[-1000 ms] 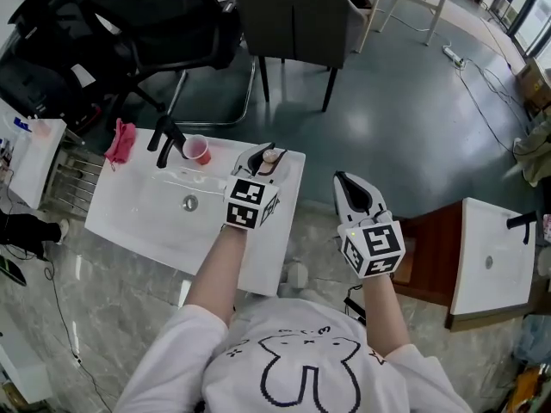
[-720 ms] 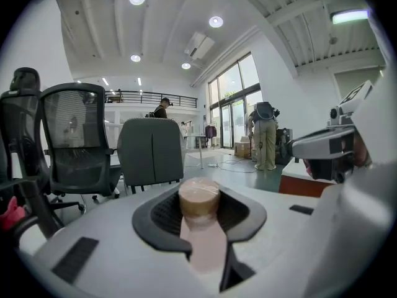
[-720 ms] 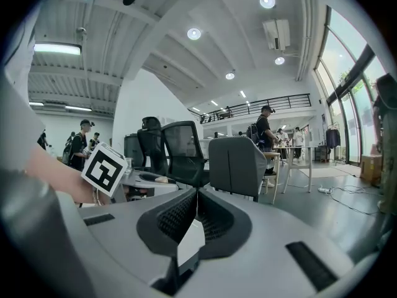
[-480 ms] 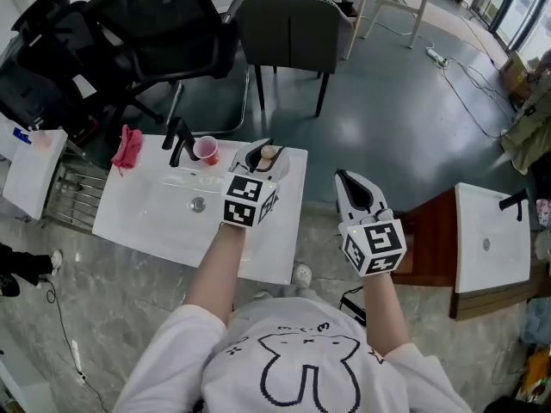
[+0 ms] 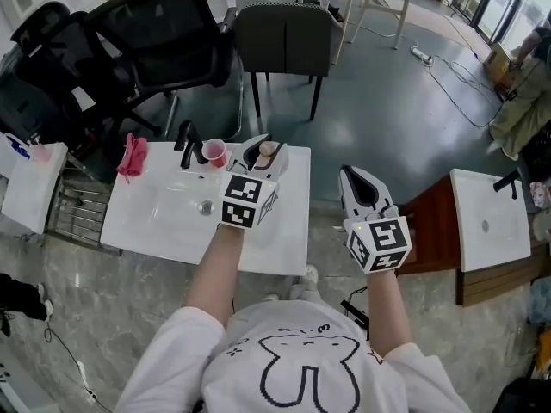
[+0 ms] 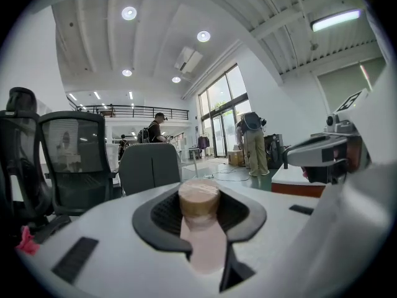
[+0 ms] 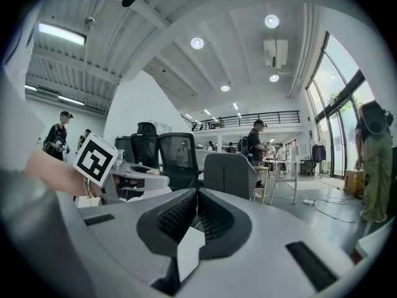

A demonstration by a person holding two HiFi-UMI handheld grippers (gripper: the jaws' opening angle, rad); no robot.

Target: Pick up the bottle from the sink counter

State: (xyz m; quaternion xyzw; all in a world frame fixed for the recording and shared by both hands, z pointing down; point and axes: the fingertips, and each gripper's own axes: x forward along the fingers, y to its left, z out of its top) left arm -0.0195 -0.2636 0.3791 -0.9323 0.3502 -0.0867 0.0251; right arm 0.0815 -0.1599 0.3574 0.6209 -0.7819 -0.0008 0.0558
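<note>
On sink counter (image 5: 164,231): pink cup (image 5: 215,152) by faucet (image 5: 191,143); left tool (image 5: 261,150) clamps capped bottle (image 6: 201,241).

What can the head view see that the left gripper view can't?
Only the head view shows the white sink counter, the pink cup beside the faucet, and the person's arms. Only the left gripper view shows the ceiling lights, the tall windows and people standing far off. Both show the bottle with its tan cap, gripped in the left tool, plus the grey chair behind.
</note>
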